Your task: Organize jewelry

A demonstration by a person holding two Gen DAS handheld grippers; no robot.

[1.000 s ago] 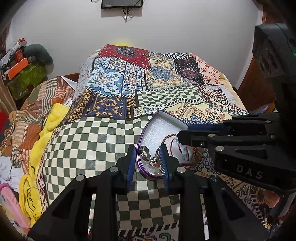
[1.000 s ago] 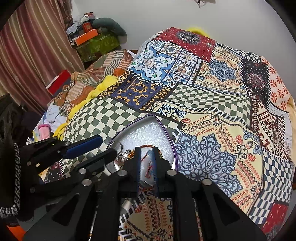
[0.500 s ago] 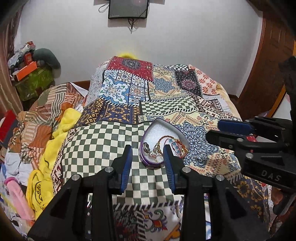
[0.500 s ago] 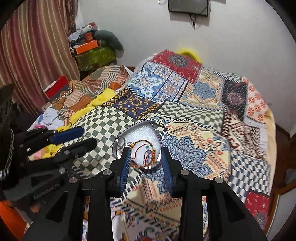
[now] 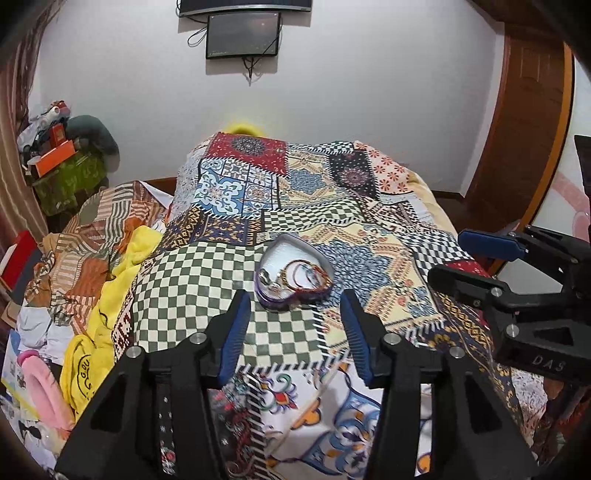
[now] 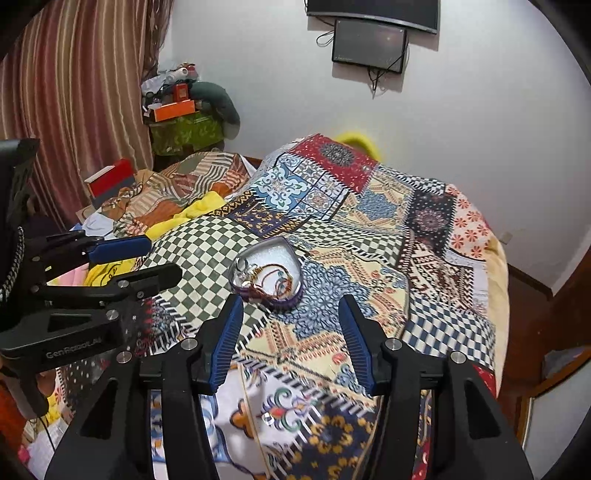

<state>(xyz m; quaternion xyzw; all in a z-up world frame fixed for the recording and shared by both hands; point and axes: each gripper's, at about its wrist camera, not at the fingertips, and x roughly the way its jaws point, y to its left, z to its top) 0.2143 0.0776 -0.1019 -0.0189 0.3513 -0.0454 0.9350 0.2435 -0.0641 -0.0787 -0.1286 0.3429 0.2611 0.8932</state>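
Observation:
A heart-shaped purple-rimmed jewelry box (image 5: 291,273) lies open on the patchwork bedspread (image 5: 240,177). It holds silver rings (image 5: 266,277) at its left and red and gold bracelets (image 5: 306,275). It also shows in the right wrist view (image 6: 267,275), with rings (image 6: 242,267) and bracelets (image 6: 275,278) inside. My left gripper (image 5: 293,332) is open and empty, pulled back in front of the box. My right gripper (image 6: 291,334) is open and empty, also short of the box. Each gripper shows at the side of the other's view, the right one (image 5: 480,262) and the left one (image 6: 136,260).
A heap of clothes and a yellow cloth (image 5: 107,295) lies at the bed's left. Boxes and bags (image 5: 62,162) stack in the far left corner by a striped curtain (image 6: 74,92). A wooden door (image 5: 524,147) is on the right. A screen (image 5: 242,35) hangs on the wall.
Both grippers have drawn back from the box and opened wide. The right gripper, shut over the bracelets a second ago, has left them in the box.

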